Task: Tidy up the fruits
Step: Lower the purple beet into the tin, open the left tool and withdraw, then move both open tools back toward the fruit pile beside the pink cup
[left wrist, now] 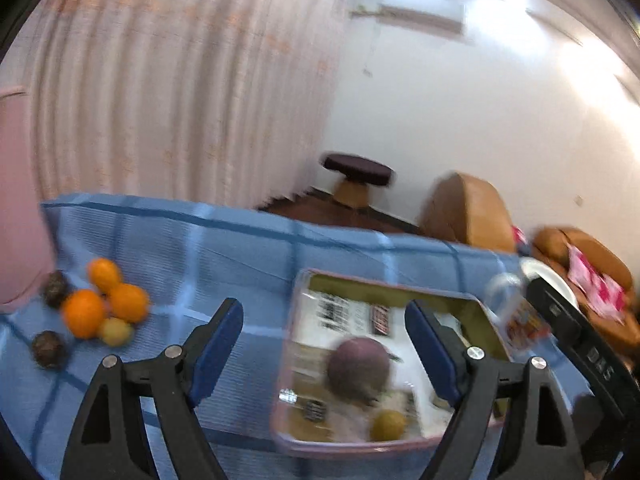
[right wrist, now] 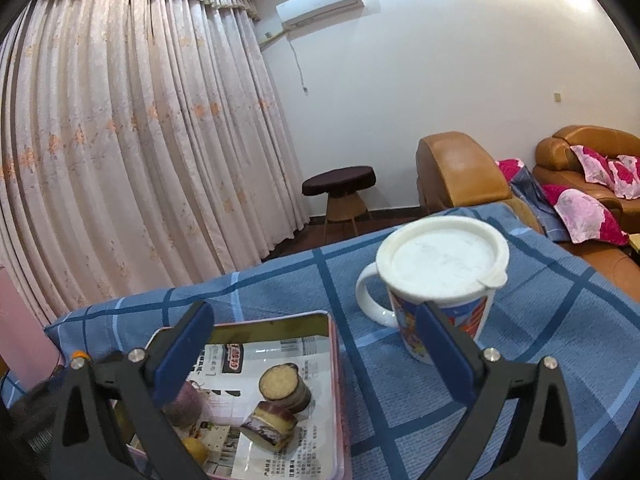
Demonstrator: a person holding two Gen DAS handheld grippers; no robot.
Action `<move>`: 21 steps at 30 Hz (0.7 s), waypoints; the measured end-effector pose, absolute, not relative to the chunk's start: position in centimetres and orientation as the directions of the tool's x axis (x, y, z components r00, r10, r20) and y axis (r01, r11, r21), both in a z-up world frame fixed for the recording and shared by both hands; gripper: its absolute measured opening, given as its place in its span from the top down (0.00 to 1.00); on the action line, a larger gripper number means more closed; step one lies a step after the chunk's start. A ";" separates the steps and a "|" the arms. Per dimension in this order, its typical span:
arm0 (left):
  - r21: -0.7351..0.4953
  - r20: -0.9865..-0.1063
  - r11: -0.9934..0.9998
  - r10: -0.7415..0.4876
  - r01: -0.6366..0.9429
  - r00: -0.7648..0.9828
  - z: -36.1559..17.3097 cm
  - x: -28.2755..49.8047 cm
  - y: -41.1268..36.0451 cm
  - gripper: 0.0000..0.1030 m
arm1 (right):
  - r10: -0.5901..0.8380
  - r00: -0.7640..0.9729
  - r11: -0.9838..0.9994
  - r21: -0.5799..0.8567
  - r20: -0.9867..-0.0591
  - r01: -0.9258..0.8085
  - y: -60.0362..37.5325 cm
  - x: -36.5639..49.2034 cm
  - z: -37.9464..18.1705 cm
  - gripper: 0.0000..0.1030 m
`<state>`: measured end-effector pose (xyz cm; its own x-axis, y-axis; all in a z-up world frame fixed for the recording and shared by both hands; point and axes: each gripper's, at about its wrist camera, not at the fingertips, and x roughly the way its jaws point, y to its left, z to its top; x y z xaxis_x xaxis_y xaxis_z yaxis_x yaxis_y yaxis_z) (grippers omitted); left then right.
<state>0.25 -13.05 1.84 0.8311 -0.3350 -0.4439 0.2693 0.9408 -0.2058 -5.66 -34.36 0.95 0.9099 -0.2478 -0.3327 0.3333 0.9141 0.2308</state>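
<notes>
A pink-rimmed tray (left wrist: pixel 298 300) lined with printed paper sits on the blue checked cloth. It holds a round purple fruit (left wrist: pixel 358 368) and a small yellow fruit (left wrist: pixel 388 426). My left gripper (left wrist: pixel 324 312) hangs open above the tray, with nothing between its pads. To its left on the cloth lie three oranges (left wrist: pixel 84 314), a small yellow fruit (left wrist: pixel 115 331) and two dark fruits (left wrist: pixel 48 349). In the right wrist view my right gripper (right wrist: pixel 314 314) stands wide open and holds nothing. It hangs over the tray (right wrist: pixel 335 360), where two cut purple-skinned pieces (right wrist: pixel 285 384) lie beside the purple fruit (right wrist: pixel 186 402).
A lidded white mug (right wrist: pixel 440 260) stands on the cloth just right of the tray, behind my right finger. The table's far edge drops to a dark floor. Beyond it are a stool (right wrist: pixel 340 178), brown armchairs (right wrist: pixel 460 168) and a curtain.
</notes>
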 end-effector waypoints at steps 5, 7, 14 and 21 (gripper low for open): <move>-0.101 -0.451 0.984 -0.178 0.148 0.875 1.9 0.8 -11.2 0.18 | -0.280 0.912 0.916 0.199 -0.299 0.347 -33.8 -6.1 1.2 0.00; -0.070 -0.472 0.990 -0.141 0.123 0.870 1.5 1.2 -10.9 0.18 | -0.288 0.915 0.920 0.184 -0.283 0.346 -33.4 -6.1 1.2 0.00; -0.020 -0.476 0.994 -0.103 0.106 0.874 0.3 0.5 -9.8 0.18 | -0.301 0.920 0.931 0.132 -0.253 0.341 -31.5 -6.7 0.7 0.00; 0.102 -0.433 0.989 -0.050 0.104 0.900 -0.2 -0.7 -9.8 0.18 | -0.315 0.913 0.924 0.135 -0.259 0.357 -30.8 -7.2 0.6 0.00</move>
<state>-0.69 -9.84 -0.23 0.9001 -0.0501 -0.4327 0.1040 0.9894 0.1017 -7.23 -30.77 0.64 0.9130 -0.3154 -0.2588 0.3575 0.9241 0.1349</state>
